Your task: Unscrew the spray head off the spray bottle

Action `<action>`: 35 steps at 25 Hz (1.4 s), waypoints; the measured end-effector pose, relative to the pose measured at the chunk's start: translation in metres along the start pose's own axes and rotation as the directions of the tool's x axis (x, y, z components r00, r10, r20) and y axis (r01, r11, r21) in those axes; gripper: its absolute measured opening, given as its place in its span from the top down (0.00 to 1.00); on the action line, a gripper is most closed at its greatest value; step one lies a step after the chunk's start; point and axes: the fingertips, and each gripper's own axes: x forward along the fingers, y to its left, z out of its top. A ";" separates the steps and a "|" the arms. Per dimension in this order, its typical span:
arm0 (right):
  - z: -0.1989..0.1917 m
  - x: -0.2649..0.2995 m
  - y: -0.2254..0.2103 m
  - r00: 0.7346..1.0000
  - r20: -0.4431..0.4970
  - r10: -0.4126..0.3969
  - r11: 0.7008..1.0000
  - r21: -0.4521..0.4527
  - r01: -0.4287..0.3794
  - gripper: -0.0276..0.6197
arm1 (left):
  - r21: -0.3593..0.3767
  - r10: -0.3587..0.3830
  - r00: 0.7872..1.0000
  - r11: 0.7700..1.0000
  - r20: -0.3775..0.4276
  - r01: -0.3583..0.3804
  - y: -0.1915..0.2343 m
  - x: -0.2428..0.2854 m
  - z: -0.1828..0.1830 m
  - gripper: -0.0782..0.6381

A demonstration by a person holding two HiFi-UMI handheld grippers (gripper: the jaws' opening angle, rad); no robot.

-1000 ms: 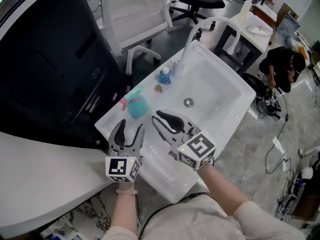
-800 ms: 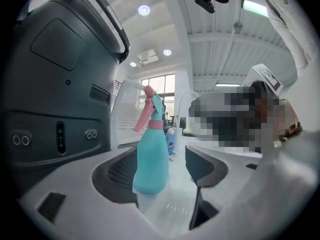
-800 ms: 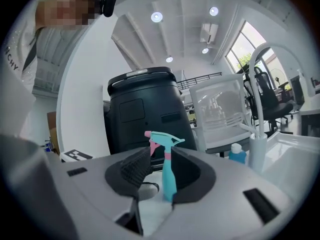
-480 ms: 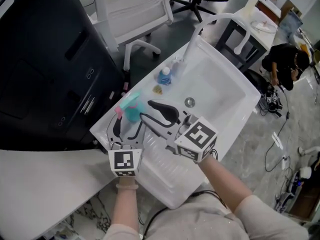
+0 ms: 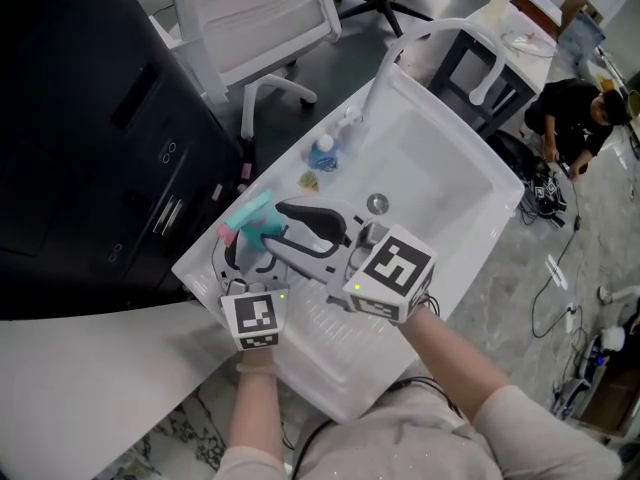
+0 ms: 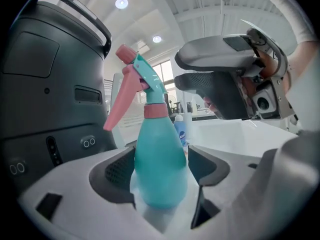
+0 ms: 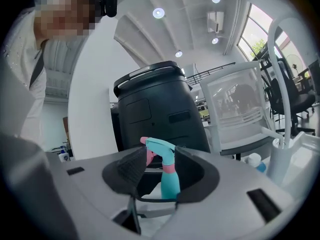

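A teal spray bottle (image 5: 262, 226) with a pink collar and trigger stands upright on the white counter left of the sink. In the left gripper view its body (image 6: 159, 154) rises between my left gripper's (image 6: 161, 168) two pads, and the spray head (image 6: 141, 81) stands above them. Those jaws have just been opening; they stand wide around the bottle without squeezing it. My right gripper (image 5: 275, 228) reaches in from the right at spray-head height. Its jaws have also just been opening. In the right gripper view the spray head (image 7: 160, 146) shows in the gap of my right gripper (image 7: 159, 170), not pinched.
A white sink basin (image 5: 440, 168) with a tall curved faucet (image 5: 420, 43) lies to the right. A small blue-capped bottle (image 5: 323, 153) stands by the faucet's base. A black cabinet (image 5: 90, 148) is at the left, a white chair (image 5: 260, 18) behind, and a crouching person (image 5: 575, 118) at far right.
My left gripper slid forward until the bottle stood between its jaws. My right gripper swung left toward the spray head and its jaws spread apart.
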 end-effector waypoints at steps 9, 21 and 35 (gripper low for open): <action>0.008 -0.008 -0.021 1.000 0.008 -0.014 0.998 -0.056 0.014 0.67 | 0.024 -0.002 1.000 1.000 0.030 0.001 -0.003 0.003 0.002 0.44; -0.003 0.031 -0.012 0.941 -0.217 0.260 0.908 -0.278 -0.315 0.69 | 0.050 -0.008 0.998 0.999 0.054 0.005 -0.007 0.007 0.007 0.44; -0.008 0.024 -0.008 0.866 -0.352 0.355 0.838 -0.291 -0.462 0.82 | 0.097 -0.407 0.907 0.904 -0.106 0.417 -0.029 0.010 0.006 0.44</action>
